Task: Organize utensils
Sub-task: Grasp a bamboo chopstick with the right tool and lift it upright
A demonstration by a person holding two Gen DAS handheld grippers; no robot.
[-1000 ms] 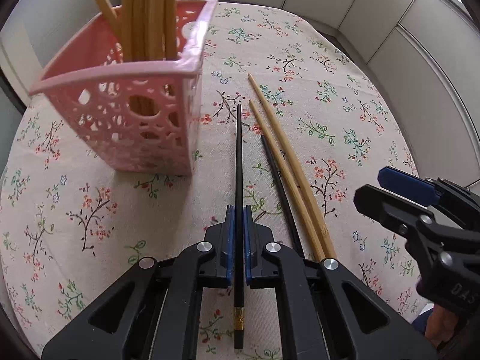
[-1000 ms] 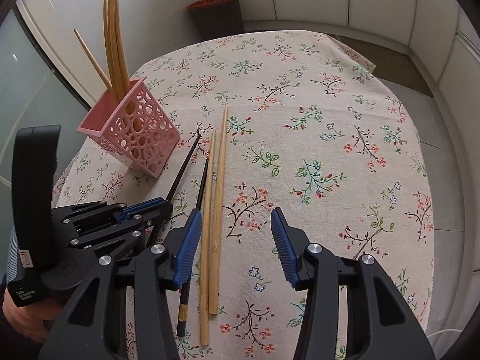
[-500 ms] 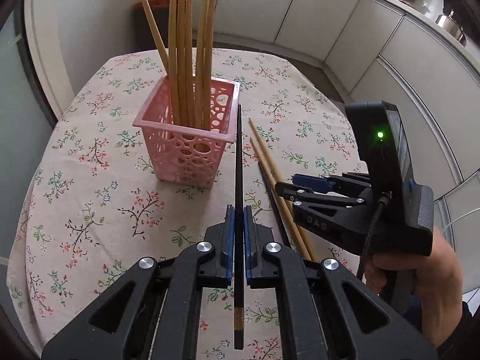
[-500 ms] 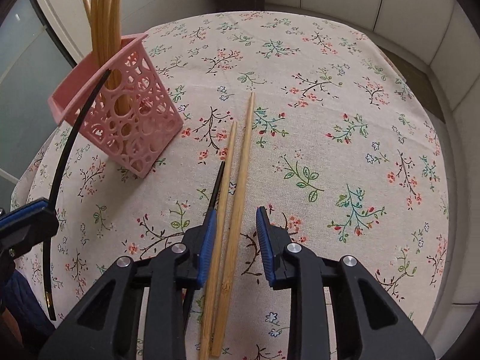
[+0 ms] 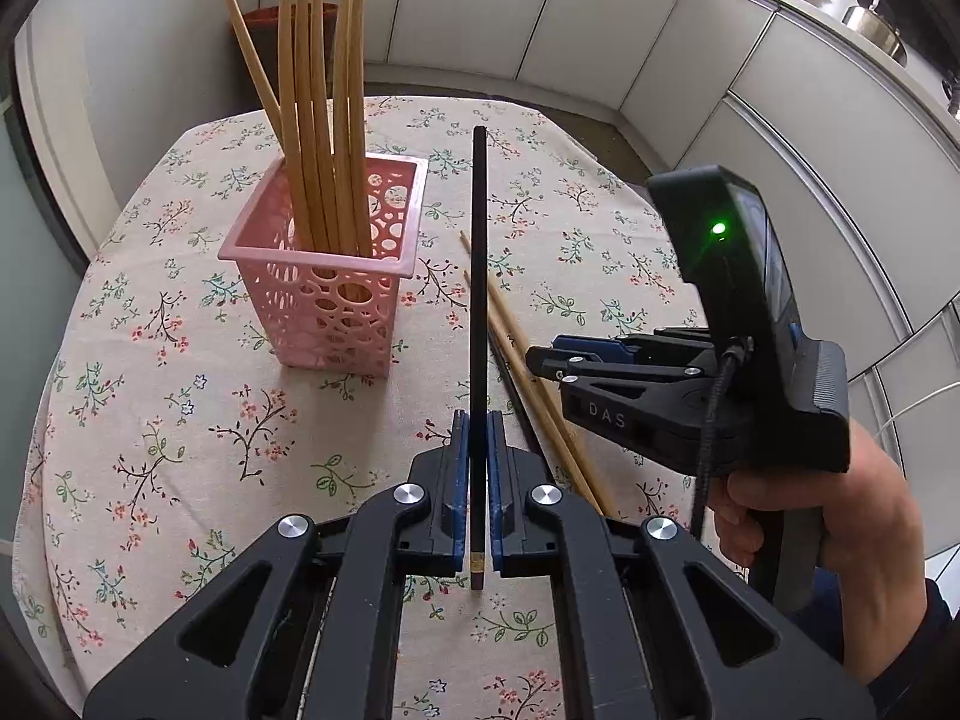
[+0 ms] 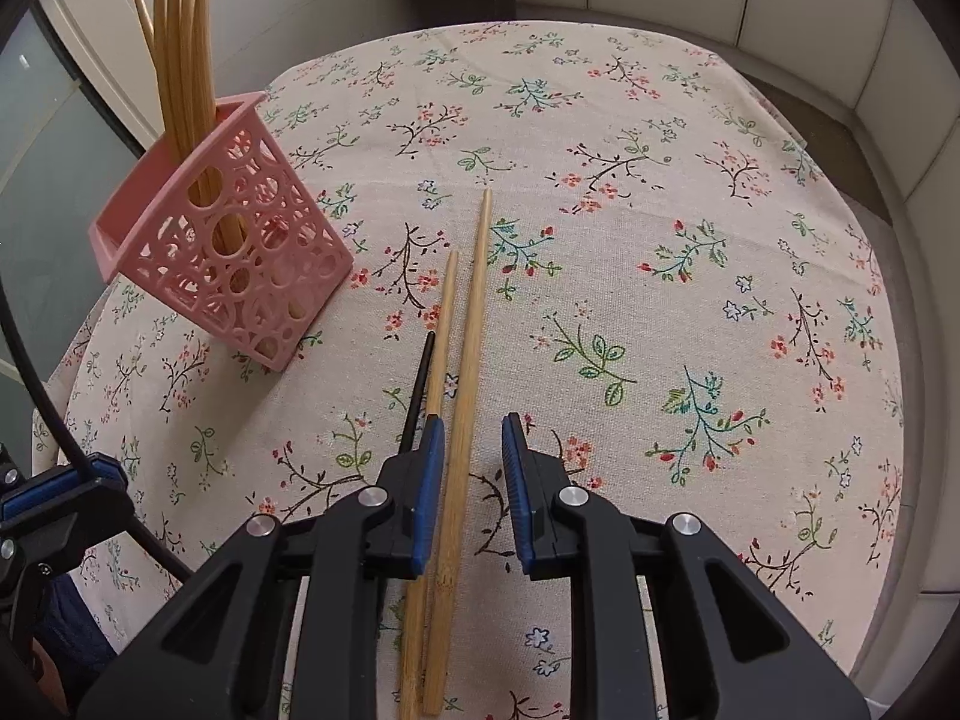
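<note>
On our left stood the pink basket [image 5: 327, 294], bamboo chopsticks [image 5: 318, 114] upright in it. Just right of it, our left gripper [image 5: 478, 468] was clamped on a black chopstick [image 5: 479, 276], lifted off the floral cloth [image 5: 156, 396]. Our right gripper [image 6: 473, 474] hung parted around the longer of two bamboo sticks [image 6: 465, 384] lying beside another black chopstick [image 6: 419, 387]. We judged closing there might catch both sticks, or roll one away.

"DAS" in pale letters on side of right gripper [image 5: 543, 363] body, seen right in left wrist view.
</note>
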